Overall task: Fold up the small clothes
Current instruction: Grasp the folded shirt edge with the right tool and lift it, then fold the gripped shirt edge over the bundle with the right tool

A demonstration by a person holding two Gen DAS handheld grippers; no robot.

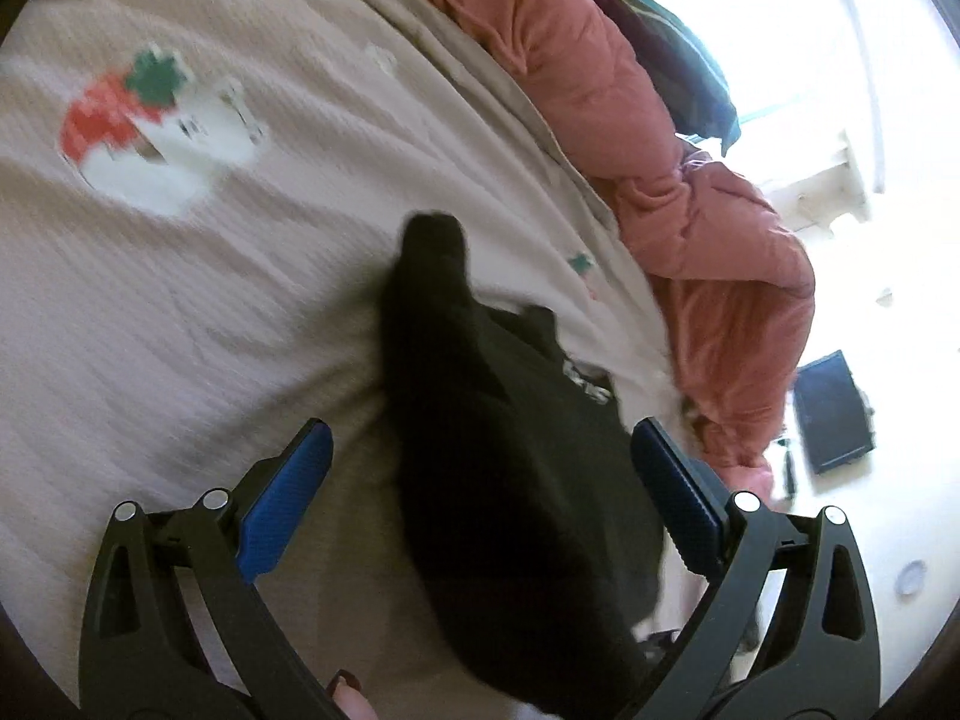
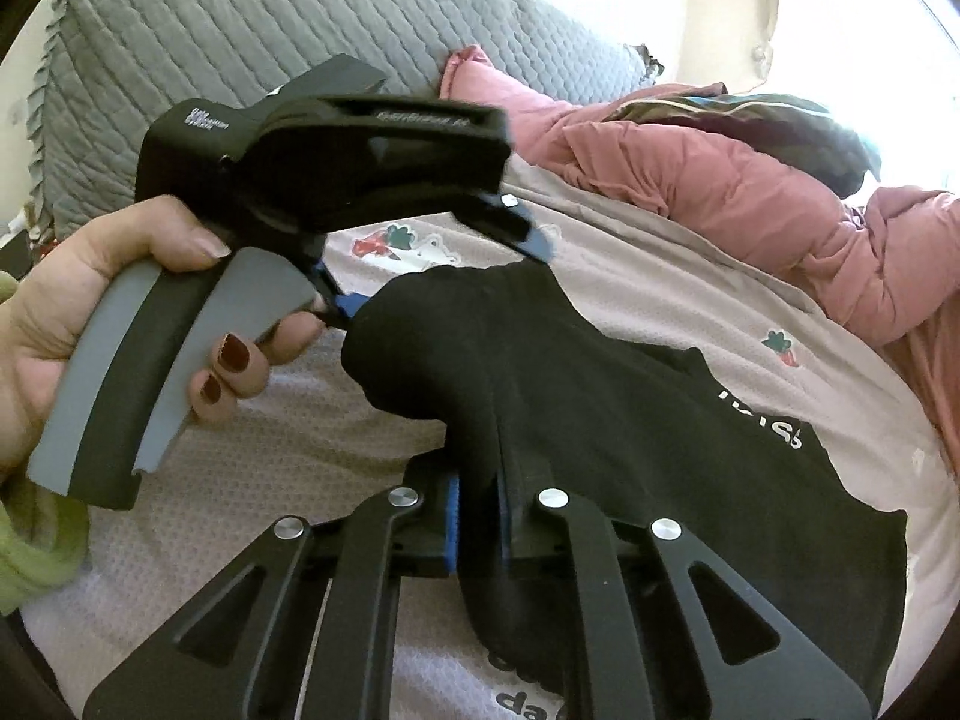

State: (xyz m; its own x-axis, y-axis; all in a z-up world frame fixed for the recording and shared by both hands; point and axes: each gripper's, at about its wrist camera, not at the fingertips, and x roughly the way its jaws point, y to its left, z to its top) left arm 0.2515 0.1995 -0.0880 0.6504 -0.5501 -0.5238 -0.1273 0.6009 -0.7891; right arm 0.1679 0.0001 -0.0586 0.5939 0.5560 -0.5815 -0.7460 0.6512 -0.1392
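A black garment (image 1: 510, 450) with white lettering lies on the pale bedsheet (image 1: 210, 300). In the left wrist view my left gripper (image 1: 480, 468) is open, its blue pads on either side of the garment and just above it. In the right wrist view my right gripper (image 2: 480, 516) is shut on a fold of the black garment (image 2: 600, 420) and holds it raised. The left gripper (image 2: 444, 264) shows there too, held by a hand at the garment's far end, with its jaws apart.
A pink quilt (image 1: 660, 180) is bunched along the bed's far side, with dark clothes (image 2: 750, 114) on top. A grey quilted headboard (image 2: 270, 48) stands behind. The sheet has a strawberry print (image 1: 150, 126). A dark flat object (image 1: 834, 414) lies on the floor.
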